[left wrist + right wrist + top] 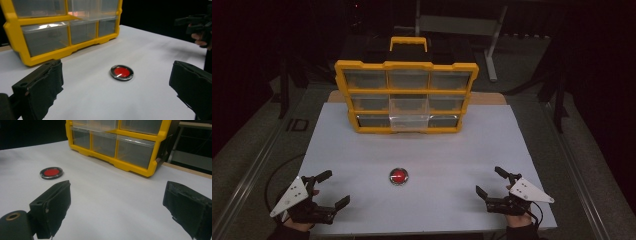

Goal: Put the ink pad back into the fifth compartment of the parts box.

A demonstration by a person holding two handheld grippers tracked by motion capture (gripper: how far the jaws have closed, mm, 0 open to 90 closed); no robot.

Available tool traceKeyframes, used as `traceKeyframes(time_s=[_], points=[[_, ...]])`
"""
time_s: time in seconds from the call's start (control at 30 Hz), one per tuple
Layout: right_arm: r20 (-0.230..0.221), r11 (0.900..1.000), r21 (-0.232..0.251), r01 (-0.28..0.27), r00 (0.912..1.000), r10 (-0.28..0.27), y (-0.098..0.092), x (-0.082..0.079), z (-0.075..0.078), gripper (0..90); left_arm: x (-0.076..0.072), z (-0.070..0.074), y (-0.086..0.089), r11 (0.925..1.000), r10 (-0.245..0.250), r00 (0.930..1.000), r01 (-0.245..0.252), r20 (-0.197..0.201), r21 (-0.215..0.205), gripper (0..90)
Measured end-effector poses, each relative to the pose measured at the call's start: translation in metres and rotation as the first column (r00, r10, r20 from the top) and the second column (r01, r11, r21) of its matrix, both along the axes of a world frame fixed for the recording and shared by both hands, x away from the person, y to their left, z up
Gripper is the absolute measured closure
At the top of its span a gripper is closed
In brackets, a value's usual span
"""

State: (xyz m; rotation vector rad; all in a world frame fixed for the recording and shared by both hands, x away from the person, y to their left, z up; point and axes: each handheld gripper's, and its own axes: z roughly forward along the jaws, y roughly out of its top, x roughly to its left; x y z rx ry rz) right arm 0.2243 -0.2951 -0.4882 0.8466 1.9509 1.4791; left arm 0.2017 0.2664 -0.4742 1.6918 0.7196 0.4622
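Note:
A small round red disc with a dark metal rim (pixel 398 176) lies flat on the white table (pixel 362 160), near the front middle. It also lies ahead of the left jaws as the disc (pixel 121 72) and far left as the disc (pixel 51 173). A yellow drawer cabinet (pixel 407 95) with clear drawers stands upright at the back; its bottom middle drawer (pixel 409 123) is pulled out a little. My left gripper (pixel 331 188) rests open at the front left. At the front right my right gripper (pixel 490 180) is open too. Both hold nothing.
A black and yellow case (pixel 409 46) stands behind the cabinet. Dark floor and metal frames surround the table. The right hand with its gripper (pixel 197 25) shows far off in the left gripper view. A wooden board edge (pixel 185 168) runs behind the cabinet.

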Motion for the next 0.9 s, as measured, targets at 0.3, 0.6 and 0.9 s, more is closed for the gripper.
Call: traceKeyframes(time_s=[0.3,0.6,0.9], points=[[0.007,1.0,0.002,-0.012,0.9999,0.012,0.002,-0.001,0.001,7.9,0.008,0.027,-0.01,0.9988,-0.035,0.9994,0.035,-0.001,0.033,0.0],[-0.001,1.0,0.006,-0.017,0.9999,0.017,0.002,0.0,0.0,7.9,0.022,0.049,-0.023,0.9964,-0.076,0.9969,0.077,-0.022,0.037,0.0],[-0.004,1.0,0.006,-0.022,0.9997,0.022,0.003,0.0,0.0,7.9,0.037,0.066,-0.049,0.9855,-0.159,0.9873,0.158,0.003,0.061,0.0]])
